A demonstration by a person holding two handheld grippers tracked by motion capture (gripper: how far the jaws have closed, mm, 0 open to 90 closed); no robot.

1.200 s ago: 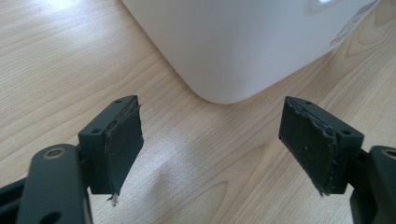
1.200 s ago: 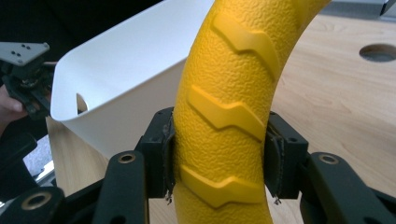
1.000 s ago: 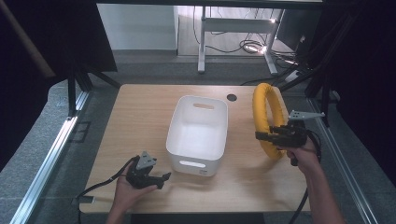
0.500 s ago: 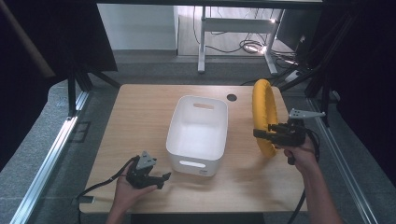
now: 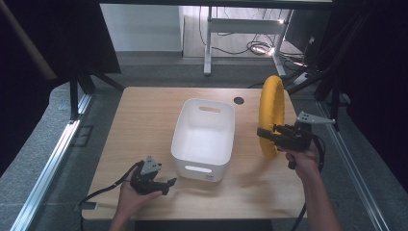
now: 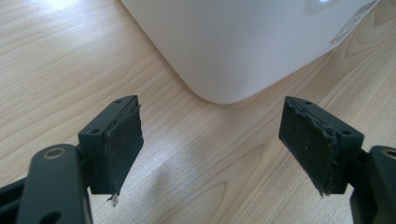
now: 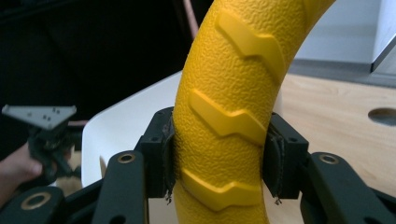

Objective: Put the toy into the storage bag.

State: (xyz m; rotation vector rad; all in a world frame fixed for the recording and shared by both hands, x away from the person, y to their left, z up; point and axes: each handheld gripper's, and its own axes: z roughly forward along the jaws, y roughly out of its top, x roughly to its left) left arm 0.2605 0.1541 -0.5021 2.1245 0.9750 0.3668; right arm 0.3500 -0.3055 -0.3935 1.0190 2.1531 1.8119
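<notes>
A yellow textured ring (image 5: 269, 113) stands on edge above the table's right side, lifted just right of the white bin (image 5: 204, 137). My right gripper (image 5: 267, 134) is shut on the ring's lower part; the right gripper view shows both pads pressed against the yellow ring (image 7: 224, 121) with its raised zigzag ribs. My left gripper (image 5: 168, 185) rests low at the table's front left, open, its jaws wide apart and empty. In the left gripper view the left gripper (image 6: 210, 154) faces a rounded corner of the white bin (image 6: 233, 42) a short way ahead.
The wooden table (image 5: 144, 115) has a round cable hole (image 5: 239, 100) behind the bin. The bin is empty inside, with handle slots in its near and far walls. Black frame legs and a metal rail (image 5: 53, 159) flank the table. Cables trail from both grippers.
The right gripper has turned the yellow ring from facing the camera to edge-on and moved it slightly left toward the bin. The left gripper has stayed put.
</notes>
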